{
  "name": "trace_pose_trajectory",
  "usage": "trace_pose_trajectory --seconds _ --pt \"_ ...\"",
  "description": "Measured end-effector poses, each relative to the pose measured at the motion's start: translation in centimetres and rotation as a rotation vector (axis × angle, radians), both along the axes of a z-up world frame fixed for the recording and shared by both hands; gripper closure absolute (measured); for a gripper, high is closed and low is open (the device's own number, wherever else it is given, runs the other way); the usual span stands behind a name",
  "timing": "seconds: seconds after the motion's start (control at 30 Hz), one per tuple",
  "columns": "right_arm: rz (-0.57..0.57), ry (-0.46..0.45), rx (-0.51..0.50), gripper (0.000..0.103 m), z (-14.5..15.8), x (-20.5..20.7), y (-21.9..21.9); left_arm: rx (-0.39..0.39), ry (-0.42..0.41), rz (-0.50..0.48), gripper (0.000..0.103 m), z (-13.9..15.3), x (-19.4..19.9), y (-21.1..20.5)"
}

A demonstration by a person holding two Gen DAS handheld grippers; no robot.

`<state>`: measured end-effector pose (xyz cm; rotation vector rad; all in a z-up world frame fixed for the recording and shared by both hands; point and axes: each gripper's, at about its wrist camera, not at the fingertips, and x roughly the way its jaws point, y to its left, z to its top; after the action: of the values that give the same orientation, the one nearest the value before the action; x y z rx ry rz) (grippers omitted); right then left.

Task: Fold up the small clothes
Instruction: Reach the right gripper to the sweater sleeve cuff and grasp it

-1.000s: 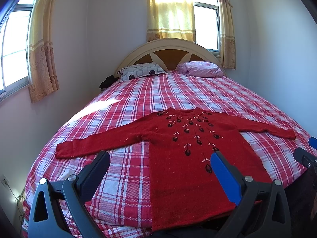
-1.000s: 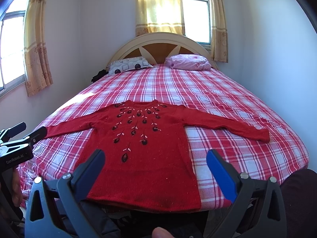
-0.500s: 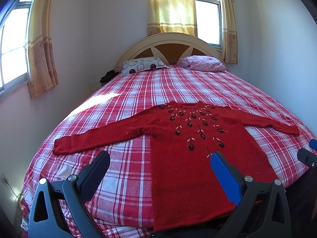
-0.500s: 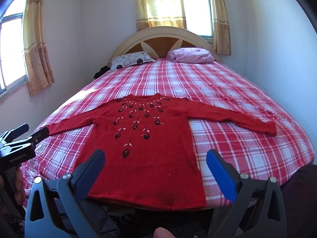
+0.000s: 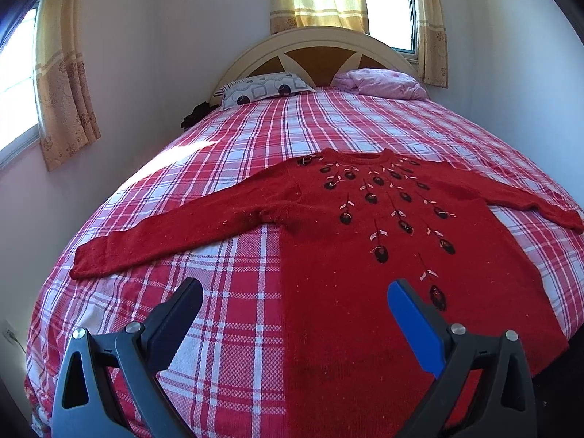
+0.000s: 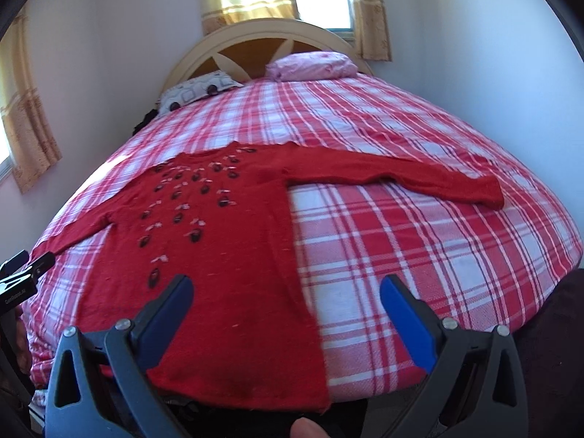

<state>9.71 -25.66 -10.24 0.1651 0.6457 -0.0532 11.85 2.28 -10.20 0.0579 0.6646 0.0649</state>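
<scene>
Both spread, empty hand-held grippers (image 5: 294,304) (image 6: 286,301) face the soft, floppy red knitted sweater (image 5: 365,255); its hem corners by the bed's (image 5: 226,292) foot edge look easiest to pinch.

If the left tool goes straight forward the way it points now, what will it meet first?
Most likely the red sweater. The open left tool points across the left side edge of its body, spread flat on the plaid bedcover. Depth is unclear, so it may touch bedcover beside that edge instead.
</scene>
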Motion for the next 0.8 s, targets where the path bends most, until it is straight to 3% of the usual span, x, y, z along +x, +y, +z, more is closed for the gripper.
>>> trace_pose_trajectory --seconds 0.3,0.6,0.8 --pt "-0.193 0.049 0.131 0.013 -2.1 4.2 -10.0 0.052 0.026 0.002 0.001 -1.6 5.8 0.3" --pt "-0.43 0.05 0.267 0.015 -2.7 5.8 -21.7 0.062 0.041 0.058 0.001 -3.1 11.3 2.6" --pt "-0.534 0.049 0.441 0.03 -4.6 6.5 -26.6 0.041 0.07 0.076 0.001 -4.5 14.3 3.4"
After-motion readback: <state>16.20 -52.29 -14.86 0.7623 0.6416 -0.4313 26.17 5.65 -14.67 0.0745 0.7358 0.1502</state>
